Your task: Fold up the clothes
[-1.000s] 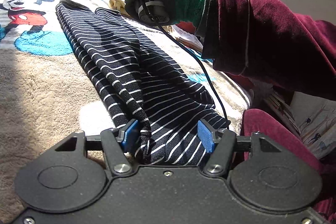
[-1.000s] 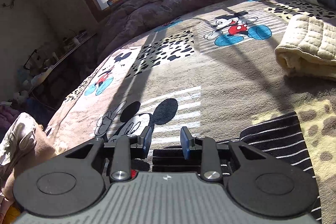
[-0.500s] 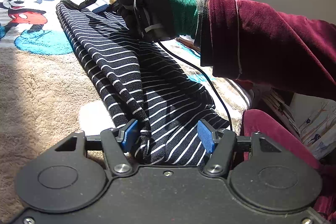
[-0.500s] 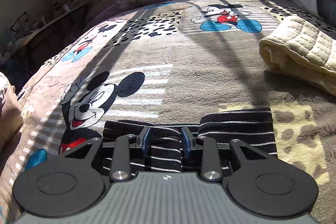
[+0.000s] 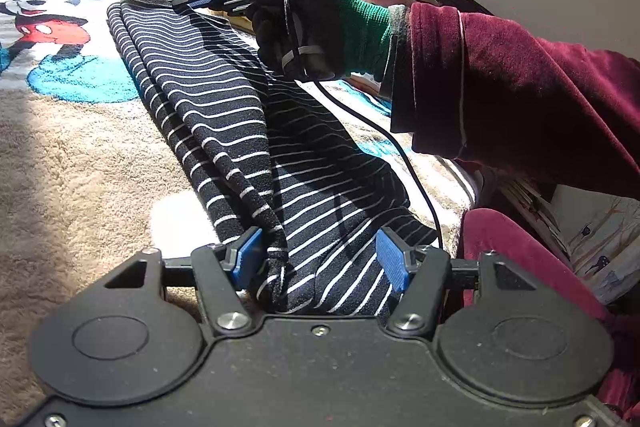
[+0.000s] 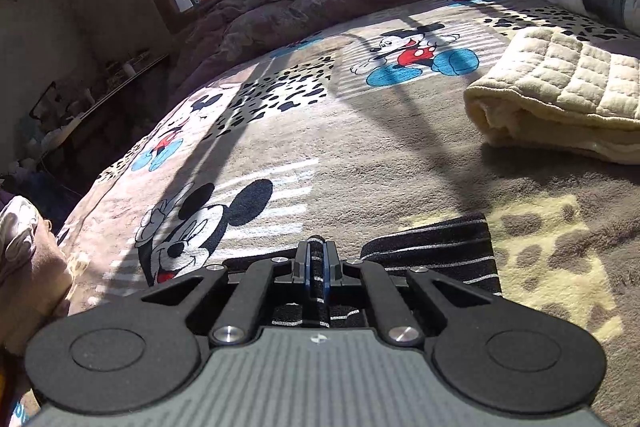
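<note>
A black garment with thin white stripes point(image 5: 224, 99) lies as a long folded band on the cartoon-mouse blanket point(image 5: 72, 163). My left gripper point(image 5: 320, 257) sits at its near end, open. The cloth runs between the blue pads; the left pad point(image 5: 246, 255) touches a raised fold. At the far end, my right gripper point(image 5: 200, 1) is held by a gloved hand with a maroon sleeve point(image 5: 520, 99). In the right wrist view the right gripper point(image 6: 316, 259) is shut on a pinched ridge of the striped garment point(image 6: 440, 247).
A folded cream quilt point(image 6: 560, 95) lies on the blanket point(image 6: 360, 155) to the right. A crumpled purple duvet point(image 6: 320, 3) is piled below the window at the back. A black cable point(image 5: 400, 147) hangs from the right gripper across the garment.
The right gripper came down onto the garment's far end and its jaws closed on a fold of the cloth. The left gripper stayed where it was, equally wide.
</note>
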`<state>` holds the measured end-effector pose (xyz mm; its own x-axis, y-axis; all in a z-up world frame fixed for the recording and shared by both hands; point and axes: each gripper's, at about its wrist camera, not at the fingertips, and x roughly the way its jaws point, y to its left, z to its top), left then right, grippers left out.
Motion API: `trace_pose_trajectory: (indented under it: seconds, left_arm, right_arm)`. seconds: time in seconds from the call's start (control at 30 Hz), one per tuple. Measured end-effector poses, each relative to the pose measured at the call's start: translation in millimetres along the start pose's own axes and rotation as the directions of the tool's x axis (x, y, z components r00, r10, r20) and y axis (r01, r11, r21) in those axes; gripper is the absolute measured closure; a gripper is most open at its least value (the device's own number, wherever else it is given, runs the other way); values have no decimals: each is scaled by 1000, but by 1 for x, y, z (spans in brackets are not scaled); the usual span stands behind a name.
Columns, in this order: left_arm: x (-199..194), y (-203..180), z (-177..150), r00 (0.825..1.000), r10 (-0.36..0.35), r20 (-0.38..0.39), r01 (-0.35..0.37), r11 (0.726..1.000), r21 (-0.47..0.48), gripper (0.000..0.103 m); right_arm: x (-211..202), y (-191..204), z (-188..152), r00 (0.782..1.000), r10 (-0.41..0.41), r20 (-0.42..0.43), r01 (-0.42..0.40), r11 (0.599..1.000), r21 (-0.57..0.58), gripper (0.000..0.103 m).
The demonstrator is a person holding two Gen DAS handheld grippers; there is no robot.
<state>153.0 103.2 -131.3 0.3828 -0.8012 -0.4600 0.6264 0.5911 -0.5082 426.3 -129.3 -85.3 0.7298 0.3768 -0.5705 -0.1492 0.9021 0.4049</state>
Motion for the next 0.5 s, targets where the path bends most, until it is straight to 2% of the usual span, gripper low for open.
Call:
trace_pose_trajectory:
  seconds: [0.07, 0.17, 0.27, 0.3, 0.43, 0.5]
  left_arm:
    - [1, 0, 0, 1000, 0, -1, 0, 1000, -2, 42]
    - [1, 0, 1, 1000, 0, -4, 0, 1000, -6, 41]
    - [-1, -1, 2, 1000, 3, -8, -3, 1000, -4, 40]
    - [-2, -2, 3, 1000, 3, -9, -3, 1000, -3, 40]
    - [-4, -2, 4, 1000, 4, -9, -4, 1000, -9, 40]
    - [-9, -2, 4, 1000, 14, -6, -14, 1000, -6, 40]
  right_arm:
    - [10, 1, -3, 997, 50, -54, -50, 999, -1, 95]
    - [16, 7, -4, 997, 20, -76, -24, 999, -49, 90]
    - [13, 7, -1, 997, -9, -70, 5, 998, -58, 75]
    - [7, 11, -4, 998, -5, -56, 1, 998, -65, 72]
    - [-35, 27, -3, 1000, 24, 18, -20, 988, -155, 71]
    - [-64, 30, -9, 997, 62, 36, -55, 982, -183, 71]
